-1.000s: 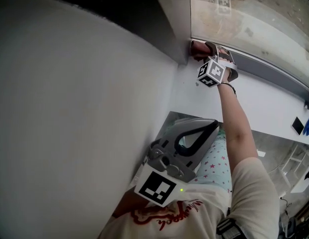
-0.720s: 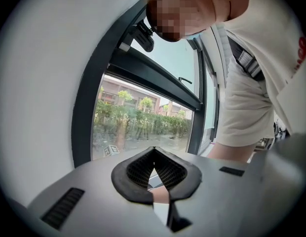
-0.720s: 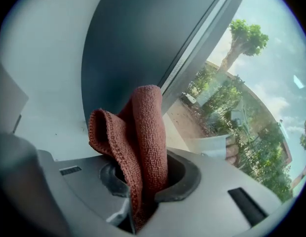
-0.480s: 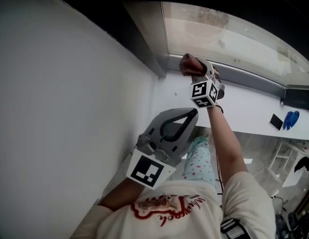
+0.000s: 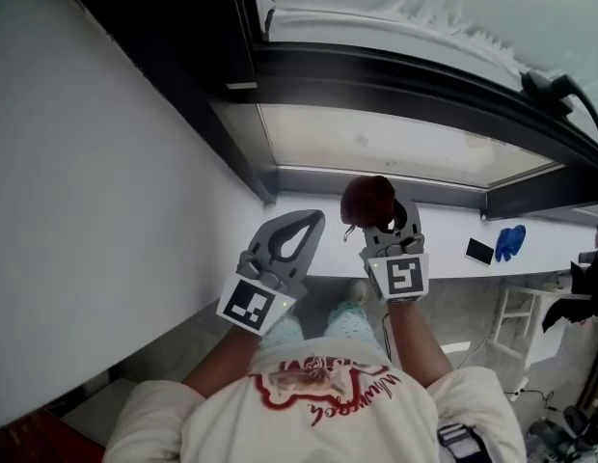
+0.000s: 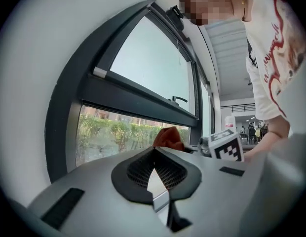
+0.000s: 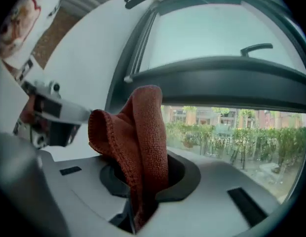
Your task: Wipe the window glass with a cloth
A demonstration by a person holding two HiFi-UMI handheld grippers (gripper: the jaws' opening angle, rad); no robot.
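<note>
View looking steeply down from the person's head. At 6 o'clock, nearest, is the person's white shirt with a red print (image 5: 323,403).

Just above it, both arms reach toward 12 o'clock. The left gripper (image 5: 307,219) has its jaws pressed together with nothing between them; it hangs in the air and touches nothing. Just beside it, toward 3 o'clock, the right gripper (image 5: 379,222) is clamped on a rust-red cloth (image 5: 367,199), which bunches up above the jaws in a loose fold.

The cloth is held over the white window sill (image 5: 444,251), near the lower pane of window glass (image 5: 376,148) but apart from it. So no wiping stroke is being made at this instant. The lower pane looks hazy with a faint speck or two, which suggests work is left, though how much has been wiped cannot be told. The next step would likely be to bring the cloth up against the pane.

Farther toward 12 o'clock, a thick dark frame (image 5: 376,75) crosses the window, with a frosted upper pane beyond it and a dark handle (image 5: 561,90) at 2 o'clock. A plain white wall (image 5: 87,210) fills 9 o'clock. At 3 o'clock on the sill lie a small blue item (image 5: 509,242) and a small black one (image 5: 478,251). Below them, at 4 o'clock, white furniture stands on the room's pale floor.
</note>
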